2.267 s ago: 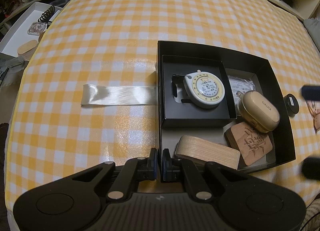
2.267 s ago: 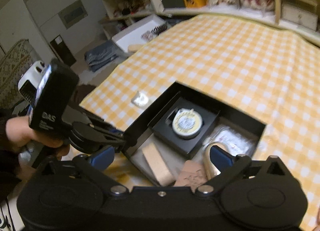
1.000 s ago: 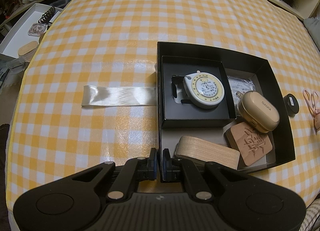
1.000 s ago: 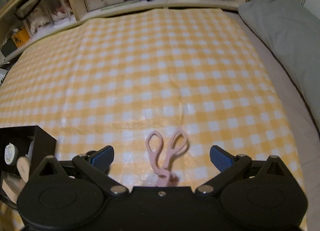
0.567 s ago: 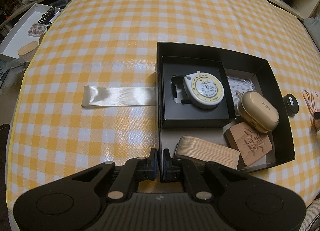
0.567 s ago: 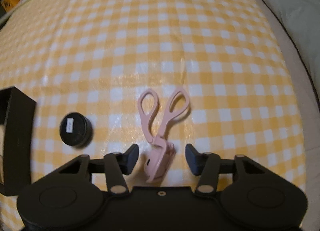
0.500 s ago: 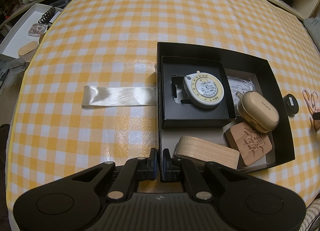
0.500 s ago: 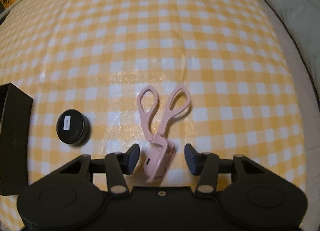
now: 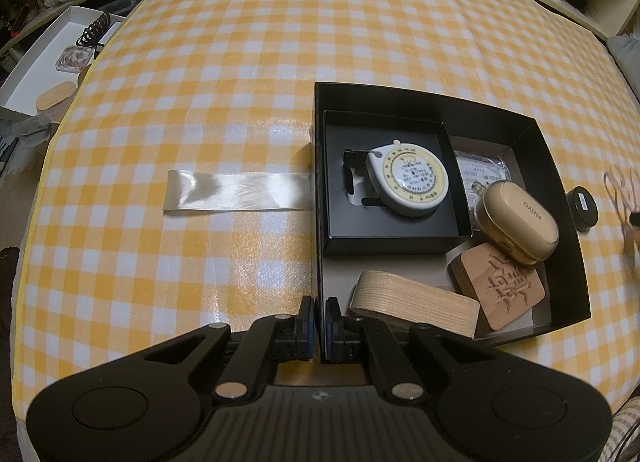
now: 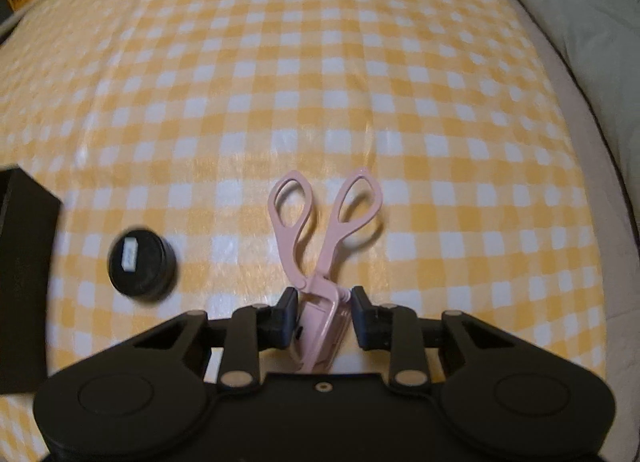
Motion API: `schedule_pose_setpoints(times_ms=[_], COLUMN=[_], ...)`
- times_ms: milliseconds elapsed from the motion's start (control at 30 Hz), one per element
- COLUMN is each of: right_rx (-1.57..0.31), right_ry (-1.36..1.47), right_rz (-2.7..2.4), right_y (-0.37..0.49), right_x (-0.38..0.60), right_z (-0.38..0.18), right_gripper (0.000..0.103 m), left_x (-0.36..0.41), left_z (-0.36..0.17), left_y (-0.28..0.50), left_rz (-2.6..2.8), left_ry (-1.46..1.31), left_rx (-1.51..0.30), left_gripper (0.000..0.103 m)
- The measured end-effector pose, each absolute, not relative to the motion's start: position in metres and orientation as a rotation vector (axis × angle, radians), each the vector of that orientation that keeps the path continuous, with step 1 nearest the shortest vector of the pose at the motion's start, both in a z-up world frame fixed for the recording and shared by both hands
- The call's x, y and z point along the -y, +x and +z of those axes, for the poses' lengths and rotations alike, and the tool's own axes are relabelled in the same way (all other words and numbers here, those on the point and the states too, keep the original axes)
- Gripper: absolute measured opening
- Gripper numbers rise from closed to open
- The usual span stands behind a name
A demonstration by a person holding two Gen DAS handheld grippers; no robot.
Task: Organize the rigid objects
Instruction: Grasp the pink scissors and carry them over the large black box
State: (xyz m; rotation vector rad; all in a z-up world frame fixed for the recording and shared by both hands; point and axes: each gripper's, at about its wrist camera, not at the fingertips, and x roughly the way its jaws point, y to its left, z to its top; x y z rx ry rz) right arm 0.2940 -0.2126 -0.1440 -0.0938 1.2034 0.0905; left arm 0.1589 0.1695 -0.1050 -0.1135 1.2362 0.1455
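Closing on the pink curler, the right gripper has its jaws narrowed around the curler's head; the jaws have just been closing. The left pad appears to touch the pink head, a thin gap shows at the right pad, so a firm clamp can't be confirmed. Curler lies on the check cloth, loop handles pointing away from the gripper, spread in a V. Pos. of small black tin: on the cloth, left of the curler, apart from it, betw. curler and black box edge.

Left gripper: jaws together, pinching the near-left wall of the box. Box contents: inner black tray w/ a white tape measure; gold case at right, resting partly on a clear packet; carved wood coaster in front; pale wood block near the gripper. A silver ribbon lies flat on the cloth left of the box, touching its wall. In the left view the tin sits just outside the box's right wall; the curler is a blurred pink shape at frame edge.
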Motion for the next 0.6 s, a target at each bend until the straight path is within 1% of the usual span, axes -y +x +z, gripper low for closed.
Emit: schedule_pose_setpoints(times_ms=[167, 267, 433, 600], right_rx=[-1.088, -1.002, -0.908, -0.857], right_ry=[-0.019, -0.022, -0.084, -0.233], right_rz=[0.196, 0.343, 0.592, 0.776], right_y=[0.283, 0.266, 0.233, 0.198], right_x=[0.208, 0.182, 0.13, 0.073], right_z=[-0.103, -0.079, -0.055, -0.053], right_gripper=[0.029, 0.029, 0.029, 0.029], left_x=[-0.17, -0.169, -0.169, -0.169], left_z=[-0.104, -0.103, -0.104, -0.104], left_y=[0.159, 0.159, 0.159, 0.159], left_rz=[0.146, 0.146, 0.146, 0.146], left_ry=[-0.111, -0.11, -0.111, -0.111], left_rx=[-1.237, -1.237, -1.237, -1.237], left_gripper=[0.006, 0.006, 0.006, 0.007])
